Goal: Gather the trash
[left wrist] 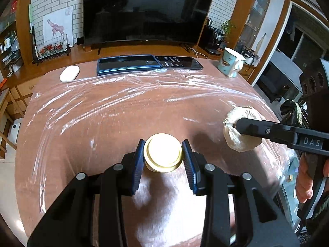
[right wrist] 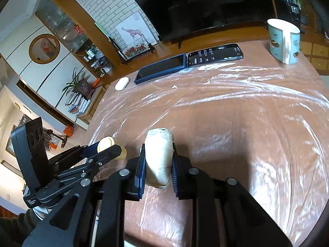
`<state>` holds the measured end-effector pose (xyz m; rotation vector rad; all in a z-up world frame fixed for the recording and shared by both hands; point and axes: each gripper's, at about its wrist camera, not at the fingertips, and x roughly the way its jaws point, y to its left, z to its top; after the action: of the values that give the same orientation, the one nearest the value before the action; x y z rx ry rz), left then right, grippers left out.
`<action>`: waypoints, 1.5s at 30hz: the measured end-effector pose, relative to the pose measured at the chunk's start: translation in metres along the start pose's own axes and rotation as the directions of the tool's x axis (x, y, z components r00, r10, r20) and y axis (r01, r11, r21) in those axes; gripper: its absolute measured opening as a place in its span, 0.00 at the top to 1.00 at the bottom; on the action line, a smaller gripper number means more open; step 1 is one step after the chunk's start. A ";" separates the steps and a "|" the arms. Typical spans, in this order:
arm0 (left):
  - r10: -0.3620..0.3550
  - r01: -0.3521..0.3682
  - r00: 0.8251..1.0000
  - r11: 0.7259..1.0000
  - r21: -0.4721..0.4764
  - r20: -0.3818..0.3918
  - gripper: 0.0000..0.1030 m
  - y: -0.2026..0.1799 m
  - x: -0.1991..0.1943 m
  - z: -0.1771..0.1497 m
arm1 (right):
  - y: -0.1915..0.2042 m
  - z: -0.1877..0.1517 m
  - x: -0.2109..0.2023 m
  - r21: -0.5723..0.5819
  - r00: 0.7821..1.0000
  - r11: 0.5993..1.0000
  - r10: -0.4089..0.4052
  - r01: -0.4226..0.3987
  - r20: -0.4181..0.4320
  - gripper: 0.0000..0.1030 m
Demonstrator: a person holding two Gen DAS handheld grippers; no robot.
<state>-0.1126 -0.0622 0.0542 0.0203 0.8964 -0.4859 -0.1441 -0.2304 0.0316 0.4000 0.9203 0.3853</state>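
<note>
My left gripper [left wrist: 162,157] is shut on a small yellow bottle [left wrist: 162,154], seen from its cap end, held above the brown table [left wrist: 123,123]. In the right wrist view the same bottle [right wrist: 107,143] shows in the left gripper [right wrist: 112,148] at the lower left. My right gripper [right wrist: 157,162] is shut on a crumpled beige paper wad [right wrist: 158,154] and holds it over the table. In the left wrist view that wad [left wrist: 242,129] sits in the right gripper [left wrist: 238,126] at the right.
Clear plastic film [left wrist: 144,94] covers the table. At the far edge lie a white mouse [left wrist: 69,73], a blue tablet [left wrist: 127,64] and a black remote [left wrist: 178,62]. A light blue mug [left wrist: 231,64] stands at the far right. A dark TV [left wrist: 144,10] stands behind.
</note>
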 end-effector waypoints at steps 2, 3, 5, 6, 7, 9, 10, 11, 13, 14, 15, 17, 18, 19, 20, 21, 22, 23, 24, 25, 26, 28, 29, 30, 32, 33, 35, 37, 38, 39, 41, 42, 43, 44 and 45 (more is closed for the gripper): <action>-0.010 0.010 1.000 1.000 0.008 0.001 0.63 -0.002 -0.007 -0.007 | 0.003 -0.010 -0.006 0.007 1.000 1.000 -0.003 0.003 0.004 0.79; -0.015 0.015 1.000 1.000 0.013 0.002 0.63 -0.004 -0.011 -0.010 | 0.004 -0.014 -0.009 0.009 1.000 1.000 -0.004 0.004 0.006 0.79; -0.029 0.029 1.000 0.999 0.026 0.002 0.63 -0.006 -0.018 -0.017 | 0.007 -0.024 -0.014 0.013 1.000 1.000 -0.010 0.010 0.011 0.79; -0.037 0.037 0.999 0.999 0.034 0.002 0.63 -0.008 -0.022 -0.021 | 0.011 -0.030 -0.017 0.015 1.000 1.000 -0.012 0.012 0.014 0.79; -0.043 0.043 0.999 0.998 0.041 0.001 0.63 -0.010 -0.026 -0.024 | 0.012 -0.034 -0.020 0.017 1.000 1.000 -0.014 0.013 0.016 0.79; -0.055 0.055 0.999 0.997 0.055 -0.001 0.63 -0.013 -0.033 -0.030 | 0.016 -0.044 -0.026 0.022 1.000 1.000 -0.013 0.013 0.021 0.79; -0.060 0.060 0.998 0.996 0.062 -0.003 0.63 -0.014 -0.036 -0.034 | 0.018 -0.049 -0.029 0.023 1.000 1.000 -0.014 0.014 0.022 0.79; -0.065 0.065 0.998 0.996 0.068 -0.005 0.63 -0.016 -0.039 -0.037 | 0.019 -0.052 -0.032 0.023 1.000 1.000 -0.015 0.014 0.023 0.79; -0.072 0.072 0.997 0.994 0.078 -0.006 0.63 -0.020 -0.045 -0.044 | 0.022 -0.061 -0.038 0.020 1.000 1.000 -0.014 0.013 0.022 0.79; -0.076 0.077 0.997 0.994 0.083 -0.007 0.63 -0.023 -0.049 -0.047 | 0.023 -0.064 -0.041 0.018 1.000 1.000 -0.012 0.012 0.021 0.79; -0.079 0.079 0.997 0.993 0.086 -0.007 0.63 -0.025 -0.052 -0.050 | 0.024 -0.068 -0.044 0.014 1.000 1.000 -0.010 0.010 0.020 0.79; -0.086 0.087 0.996 0.992 0.093 -0.007 0.63 -0.031 -0.060 -0.057 | 0.026 -0.078 -0.052 0.007 1.000 1.000 -0.003 0.003 0.018 0.79; -0.090 0.090 0.996 0.991 0.096 -0.009 0.63 -0.033 -0.063 -0.059 | 0.027 -0.081 -0.055 0.004 1.000 1.000 0.001 -0.001 0.016 0.79; -0.092 0.092 0.996 0.991 0.100 -0.010 0.63 -0.036 -0.066 -0.062 | 0.027 -0.084 -0.058 0.003 1.000 1.000 0.003 -0.003 0.015 0.79; -0.093 0.094 0.996 0.990 0.104 -0.011 0.63 -0.039 -0.068 -0.065 | 0.027 -0.088 -0.063 0.002 1.000 1.000 0.009 -0.009 0.014 0.79; -0.094 0.095 0.996 0.990 0.106 -0.013 0.63 -0.041 -0.070 -0.067 | 0.026 -0.092 -0.066 0.002 1.000 1.000 0.015 -0.015 0.012 0.79; -0.093 0.095 0.996 0.990 0.107 -0.016 0.63 -0.045 -0.073 -0.071 | 0.026 -0.096 -0.070 0.000 1.000 1.000 0.019 -0.019 0.008 0.79; -0.093 0.095 0.995 0.990 0.106 -0.018 0.63 -0.047 -0.074 -0.073 | 0.025 -0.099 -0.072 -0.002 1.000 1.000 0.020 -0.020 0.004 0.79; -0.094 0.096 0.995 0.990 0.104 -0.023 0.63 -0.050 -0.077 -0.077 | 0.024 -0.103 -0.075 -0.007 1.000 1.000 0.021 -0.021 -0.001 0.79; -0.096 0.099 0.995 0.990 0.102 -0.026 0.63 -0.054 -0.079 -0.081 | 0.023 -0.108 -0.079 -0.011 1.000 1.000 0.019 -0.019 -0.008 0.79; -0.099 0.101 0.995 0.990 0.100 -0.030 0.63 -0.057 -0.081 -0.084 | 0.022 -0.112 -0.082 -0.013 1.000 1.000 0.022 -0.023 -0.013 0.79; -0.102 0.106 0.994 0.989 0.102 -0.036 0.63 -0.062 -0.084 -0.090 | 0.019 -0.119 -0.087 -0.018 0.999 0.999 0.028 -0.029 -0.027 0.79; -0.103 0.106 0.994 0.989 0.103 -0.040 0.63 -0.066 -0.085 -0.095 | 0.018 -0.122 -0.089 -0.023 0.999 0.999 0.027 -0.028 -0.034 0.79; -0.102 0.107 0.994 0.989 0.106 -0.045 0.63 -0.070 -0.085 -0.100 | 0.017 -0.126 -0.091 -0.026 0.999 0.999 0.027 -0.029 -0.043 0.79; -0.105 0.111 0.993 0.988 0.106 -0.059 0.63 -0.077 -0.084 -0.108 | 0.014 -0.135 -0.092 -0.032 0.997 0.999 0.030 -0.032 -0.070 0.79; -0.107 0.114 0.992 0.988 0.104 -0.069 0.63 -0.081 -0.083 -0.113 | 0.013 -0.140 -0.091 -0.036 0.996 0.999 0.028 -0.031 -0.084 0.79; -0.110 0.119 0.990 0.988 0.103 -0.085 0.63 -0.087 -0.079 -0.121 | 0.010 -0.151 -0.088 -0.045 0.993 0.999 0.020 -0.025 -0.115 0.79; -0.101 0.113 0.989 0.987 0.110 -0.104 0.63 -0.094 -0.073 -0.130 | 0.006 -0.161 -0.082 -0.054 0.989 0.998 0.016 -0.024 -0.145 0.79; -0.099 0.111 0.989 0.987 0.112 -0.111 0.63 -0.097 -0.071 -0.134 | 0.005 -0.165 -0.079 -0.061 0.987 0.998 0.008 -0.018 -0.158 0.79; -0.098 0.112 0.988 0.987 0.115 -0.121 0.63 -0.100 -0.067 -0.138 | 0.002 -0.170 -0.075 -0.063 0.985 0.998 -0.001 -0.010 -0.175 0.79; -0.077 0.094 0.987 0.988 0.122 -0.141 0.63 -0.104 -0.058 -0.147 | -0.004 -0.178 -0.064 -0.062 0.978 0.998 -0.011 -0.002 -0.206 0.79; -0.073 0.091 0.986 0.989 0.119 -0.151 0.63 -0.105 -0.054 -0.151 | -0.006 -0.181 -0.059 -0.068 0.976 0.998 -0.028 0.013 -0.217 0.79; -0.070 0.090 0.984 0.990 0.113 -0.165 0.63 -0.104 -0.048 -0.155 | -0.009 -0.186 -0.053 -0.076 0.971 0.997 -0.051 0.034 -0.233 0.79; -0.065 0.084 0.983 0.990 0.109 -0.172 0.63 -0.104 -0.044 -0.157 | -0.013 -0.187 -0.047 -0.076 0.969 0.997 -0.049 0.032 -0.242 0.79; -0.056 0.076 0.981 0.992 0.103 -0.188 0.63 -0.103 -0.037 -0.162 | -0.016 -0.189 -0.044 -0.076 0.968 0.997 -0.048 0.030 -0.247 0.79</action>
<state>-0.2950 -0.1045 -0.0012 0.1383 1.0543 -0.6024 -0.3214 -0.2336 -0.0487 0.2706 1.1539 0.4373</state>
